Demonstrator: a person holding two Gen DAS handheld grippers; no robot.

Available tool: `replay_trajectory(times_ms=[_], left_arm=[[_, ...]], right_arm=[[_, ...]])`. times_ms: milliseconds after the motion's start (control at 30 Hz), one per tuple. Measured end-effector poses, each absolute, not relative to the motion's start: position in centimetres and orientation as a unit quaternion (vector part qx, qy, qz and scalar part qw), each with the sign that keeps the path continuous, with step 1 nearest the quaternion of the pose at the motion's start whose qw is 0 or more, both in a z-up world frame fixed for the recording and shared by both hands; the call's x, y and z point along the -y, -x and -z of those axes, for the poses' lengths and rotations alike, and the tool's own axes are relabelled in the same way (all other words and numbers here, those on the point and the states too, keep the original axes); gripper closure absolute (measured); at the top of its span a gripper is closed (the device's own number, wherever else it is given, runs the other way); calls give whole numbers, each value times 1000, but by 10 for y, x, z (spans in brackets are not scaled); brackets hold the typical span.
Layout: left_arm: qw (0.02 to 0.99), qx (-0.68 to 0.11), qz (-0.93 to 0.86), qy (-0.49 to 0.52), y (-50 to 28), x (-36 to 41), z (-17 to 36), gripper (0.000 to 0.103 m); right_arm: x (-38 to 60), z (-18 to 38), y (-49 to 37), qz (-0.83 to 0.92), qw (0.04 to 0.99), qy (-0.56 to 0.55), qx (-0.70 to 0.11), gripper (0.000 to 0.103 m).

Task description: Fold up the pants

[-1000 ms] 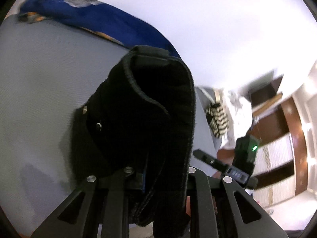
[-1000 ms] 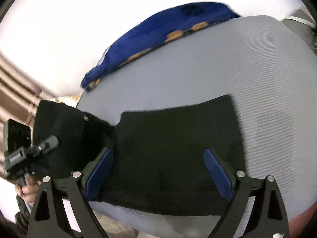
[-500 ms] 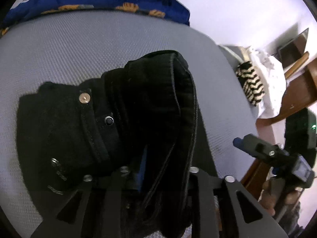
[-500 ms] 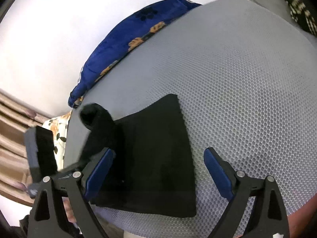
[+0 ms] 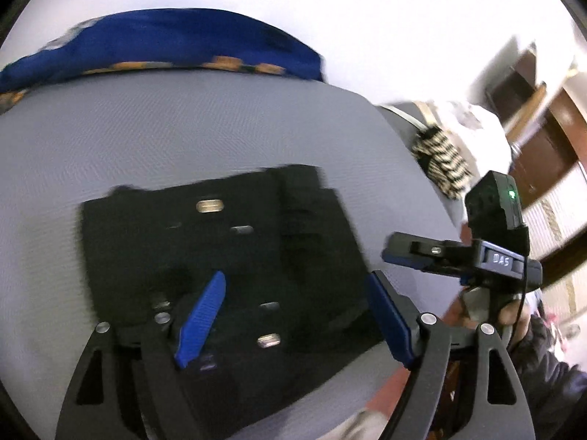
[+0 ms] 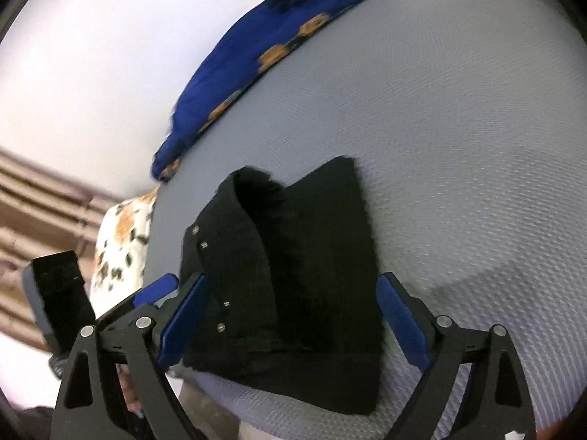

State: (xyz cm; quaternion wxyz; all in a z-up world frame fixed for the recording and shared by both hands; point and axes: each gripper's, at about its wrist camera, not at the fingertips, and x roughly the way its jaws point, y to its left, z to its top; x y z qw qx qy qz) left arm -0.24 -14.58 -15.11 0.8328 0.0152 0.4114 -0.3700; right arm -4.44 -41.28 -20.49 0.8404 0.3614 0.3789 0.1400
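The black pants (image 5: 227,256) lie folded into a compact stack on the grey mesh surface (image 5: 146,128), metal buttons and rivets showing on top. In the right wrist view the pants (image 6: 312,256) have the waistband end laid over them, its left edge standing up a little. My left gripper (image 5: 293,315) is open and empty just above the near part of the stack. My right gripper (image 6: 293,319) is open and empty over the stack's near edge; it also shows in the left wrist view (image 5: 411,253) to the right of the pants.
A blue blanket with orange prints (image 5: 154,47) lies along the far edge of the surface. A zebra-striped item (image 5: 440,168) and white cloth lie to the right. A floral-print cloth (image 6: 121,245) lies left of the surface. A white wall stands behind.
My left gripper has let go of the waistband end, which now lies on the stack, and has opened and drawn back. My right gripper stays open and has shifted a little.
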Motion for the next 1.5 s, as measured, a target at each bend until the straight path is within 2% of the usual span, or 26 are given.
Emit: replay_trajectory(times_ms=[267,400,467,533,633,700,767,933,1200,1367,1500], left_arm=[[860,-426,279,40,-22,71,169,24],[861,-433,259,64,-28,53,178,24],[858,-440,256,71,-31,52,183,24],[856,-446,253,74,-34,53,187,24],[855,-446,254,73,-36,56,188,24],[855,-446,256,73,-38,60,189,24],[854,-449,254,70,-40,64,191,24],[859,-438,258,64,-39,71,186,24],[859,-402,309,66,-33,91,157,24],[857,-384,343,33,-25,114,151,24],[835,-412,365,1,-32,139,169,24]], right_arm=[[396,218,-1,-177,837,-316,-409,26],[399,220,-14,-204,837,-315,-398,27],[399,222,-22,-219,834,-321,-392,32],[397,226,-33,-240,825,-330,-391,42],[395,224,-39,-254,825,-331,-382,45],[393,224,-42,-255,824,-334,-380,53],[392,226,-43,-253,819,-343,-384,80],[382,203,-26,-225,832,-348,-370,91],[390,163,23,-149,864,-347,-334,93],[422,198,33,-66,853,-386,-345,93],[438,229,29,-54,833,-423,-353,91]])
